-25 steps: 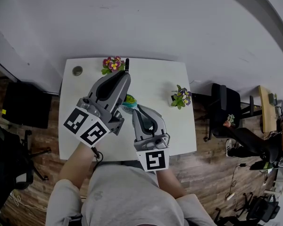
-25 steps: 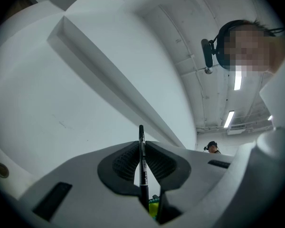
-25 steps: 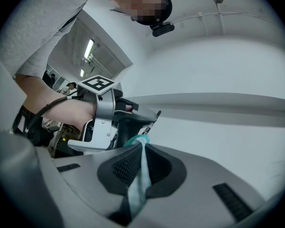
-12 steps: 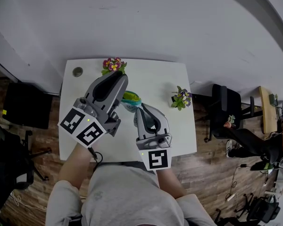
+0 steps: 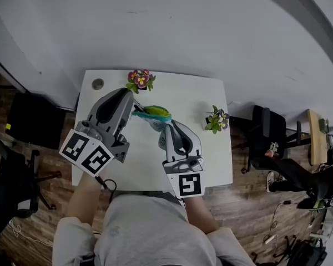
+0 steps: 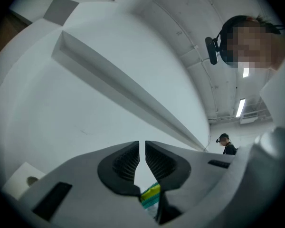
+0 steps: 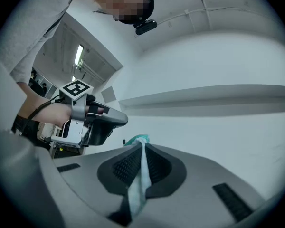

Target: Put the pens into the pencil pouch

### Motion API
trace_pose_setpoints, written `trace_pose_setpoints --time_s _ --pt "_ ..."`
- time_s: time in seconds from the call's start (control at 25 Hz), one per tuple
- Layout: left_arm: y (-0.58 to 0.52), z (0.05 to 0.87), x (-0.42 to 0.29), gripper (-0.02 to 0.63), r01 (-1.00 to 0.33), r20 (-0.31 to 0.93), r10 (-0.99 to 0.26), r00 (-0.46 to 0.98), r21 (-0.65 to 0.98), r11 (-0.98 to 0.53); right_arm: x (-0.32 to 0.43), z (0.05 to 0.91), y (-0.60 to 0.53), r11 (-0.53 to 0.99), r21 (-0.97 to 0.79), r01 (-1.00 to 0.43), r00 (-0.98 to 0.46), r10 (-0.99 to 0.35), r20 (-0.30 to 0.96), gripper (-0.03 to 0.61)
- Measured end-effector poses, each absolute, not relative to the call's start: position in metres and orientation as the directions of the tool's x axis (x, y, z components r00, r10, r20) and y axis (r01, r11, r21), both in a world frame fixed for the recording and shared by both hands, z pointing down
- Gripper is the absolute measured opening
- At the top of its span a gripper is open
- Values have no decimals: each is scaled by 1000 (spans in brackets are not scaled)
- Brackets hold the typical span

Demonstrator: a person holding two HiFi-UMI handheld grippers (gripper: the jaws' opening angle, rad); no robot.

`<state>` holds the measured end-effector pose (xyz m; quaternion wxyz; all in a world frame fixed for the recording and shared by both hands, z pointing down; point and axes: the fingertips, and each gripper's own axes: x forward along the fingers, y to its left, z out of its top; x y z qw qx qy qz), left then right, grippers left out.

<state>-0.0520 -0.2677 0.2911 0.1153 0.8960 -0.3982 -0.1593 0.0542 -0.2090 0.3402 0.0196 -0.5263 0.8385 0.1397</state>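
A teal, green and yellow pencil pouch [image 5: 153, 114] hangs in the air over the white table [image 5: 191, 96], stretched between my two grippers. At the left, my left gripper [image 5: 135, 111] has its jaws nearly together, and a yellow-teal edge of the pouch [image 6: 150, 197] is pinched low between them. My right gripper [image 5: 167, 128] is shut on the pouch's pale teal fabric [image 7: 138, 175], which runs up between its pads. In the right gripper view the left gripper [image 7: 125, 121] points in from the left, close by. No pens show in any view.
Two small flower pots stand on the table, one at the back edge [image 5: 140, 79] and one at the right [image 5: 215, 118]. A round grey disc [image 5: 97, 83] sits in the back left corner. A black chair [image 5: 265, 127] stands to the right of the table, on the wooden floor.
My left gripper has swung to the left, away from the right one. More of the pouch now shows between the two grippers. The right gripper has hardly moved.
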Motion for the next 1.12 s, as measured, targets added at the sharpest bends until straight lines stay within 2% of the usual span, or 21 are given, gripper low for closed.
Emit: trace_pose_setpoints --time_s 0.44,0.76,0.92,1.12 --pt "-243 311 -89 52 -780 -129 -827 547 279 -559 53 326 -203 427 173 -888 -456 -865 -208 37" --pt "-230 314 -90 52 -784 -121 -835 537 293 -547 57 310 -187 425 150 -893 -450 -854 -261 37" --pt "-232 309 -87 52 -747 -142 -823 551 356 -562 59 309 -179 428 184 -885 -464 -848 -256 36" --pt "-243 301 -84 131 -701 -173 -813 556 427 -571 58 302 -167 429 214 -877 -476 -836 -273 37"
